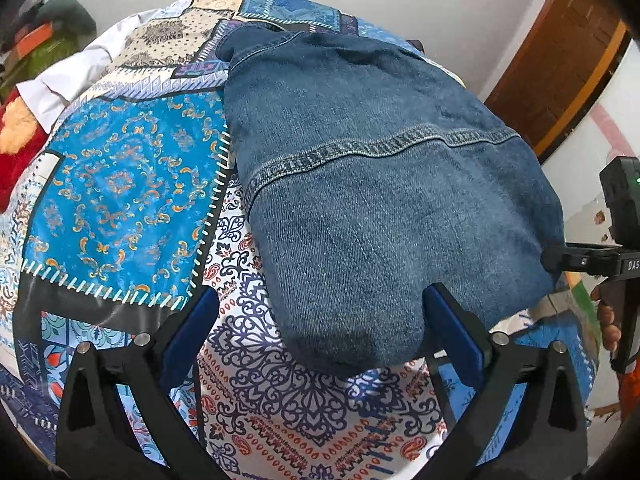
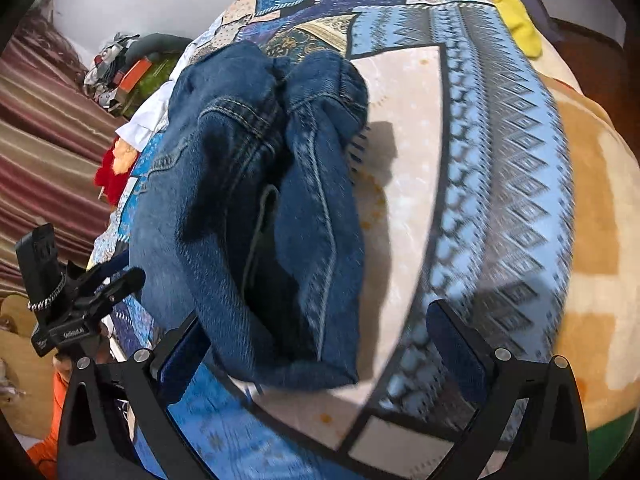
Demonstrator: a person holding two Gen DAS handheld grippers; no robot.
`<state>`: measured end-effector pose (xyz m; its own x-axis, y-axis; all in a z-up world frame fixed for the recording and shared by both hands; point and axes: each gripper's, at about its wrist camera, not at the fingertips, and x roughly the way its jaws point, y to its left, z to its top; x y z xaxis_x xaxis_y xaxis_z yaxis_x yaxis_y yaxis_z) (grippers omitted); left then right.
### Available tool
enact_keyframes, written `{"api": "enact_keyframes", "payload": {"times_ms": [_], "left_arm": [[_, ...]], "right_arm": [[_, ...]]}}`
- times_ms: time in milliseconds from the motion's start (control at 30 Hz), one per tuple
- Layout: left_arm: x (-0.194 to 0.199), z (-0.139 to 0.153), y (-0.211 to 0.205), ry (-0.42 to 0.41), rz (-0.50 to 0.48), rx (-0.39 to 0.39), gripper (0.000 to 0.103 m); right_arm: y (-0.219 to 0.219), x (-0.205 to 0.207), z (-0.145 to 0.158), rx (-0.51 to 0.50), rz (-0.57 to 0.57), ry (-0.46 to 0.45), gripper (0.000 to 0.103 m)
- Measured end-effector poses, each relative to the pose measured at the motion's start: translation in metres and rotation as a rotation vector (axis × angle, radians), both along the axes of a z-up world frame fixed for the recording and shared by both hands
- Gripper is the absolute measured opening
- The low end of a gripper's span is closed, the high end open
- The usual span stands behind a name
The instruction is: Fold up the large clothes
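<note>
**Folded denim lying on a patchwork bedspread between two open grippers**

A patchwork bedspread (image 1: 120, 184) in blue, cream and paisley panels is covering the bed and filling most of both views. At its far edge a white cloth (image 1: 68, 76) is lying, with a red and orange fuzzy item (image 1: 16, 148) beside it and a green bundle (image 1: 60, 28) beyond that. A pale wall is rising behind the bed, and a brown wooden door (image 1: 560, 60) is showing at the upper right of the left wrist view. In the right wrist view a striped maroon curtain (image 2: 44, 120) is hanging at the left, a yellow cloth (image 2: 516, 16) is sitting at the bed's far edge, and a tan and orange blanket (image 2: 596, 220) is spreading over the right side.

The denim garment (image 1: 372, 184) is lying folded into a thick bundle on the bedspread, a stitched seam running across its top.

The left gripper (image 1: 320, 312) is standing with jaws spread wide; the garment's near edge is reaching in between the fingers, beside the right one, with nothing clamped. The right gripper (image 2: 312, 336) is likewise spread wide, the bundle's near end lying between its fingers, close to the left one, ungripped. This view is blurred.
</note>
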<state>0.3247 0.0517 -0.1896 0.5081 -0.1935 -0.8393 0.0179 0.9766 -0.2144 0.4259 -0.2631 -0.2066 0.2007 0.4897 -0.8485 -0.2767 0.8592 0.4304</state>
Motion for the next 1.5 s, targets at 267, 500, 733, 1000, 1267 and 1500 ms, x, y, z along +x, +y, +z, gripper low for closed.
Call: {"api": "enact_keyframes", "payload": {"times_ms": [267, 500, 733, 1000, 1267, 1500], "left_arm": [[-0.021, 0.005, 0.016, 0.082, 0.009, 0.082, 0.103], [-0.026, 0.047, 0.046, -0.036, 0.078, 0.207, 0.103], [0.019, 0.056, 0.068, -0.029, 0.11, -0.016, 0.103], [0.082, -0.02, 0.061, 0.192, 0.092, -0.281, 0.103], [0.118, -0.052, 0.052, 0.235, 0.039, -0.435, 0.103], [0.134, -0.063, 0.046, 0.263, 0.083, -0.558, 0.091]], "right_arm": [[-0.025, -0.01, 0.025, -0.094, -0.042, -0.034, 0.103], [-0.015, -0.014, 0.086, -0.092, -0.008, -0.208, 0.103], [0.027, 0.01, 0.108, -0.013, 0.078, -0.273, 0.103], [0.058, 0.084, 0.024, 0.036, 0.118, 0.059, 0.103], [0.097, 0.116, -0.023, 0.08, 0.21, 0.171, 0.103], [0.097, 0.121, -0.025, 0.112, 0.171, 0.149, 0.092]]}}
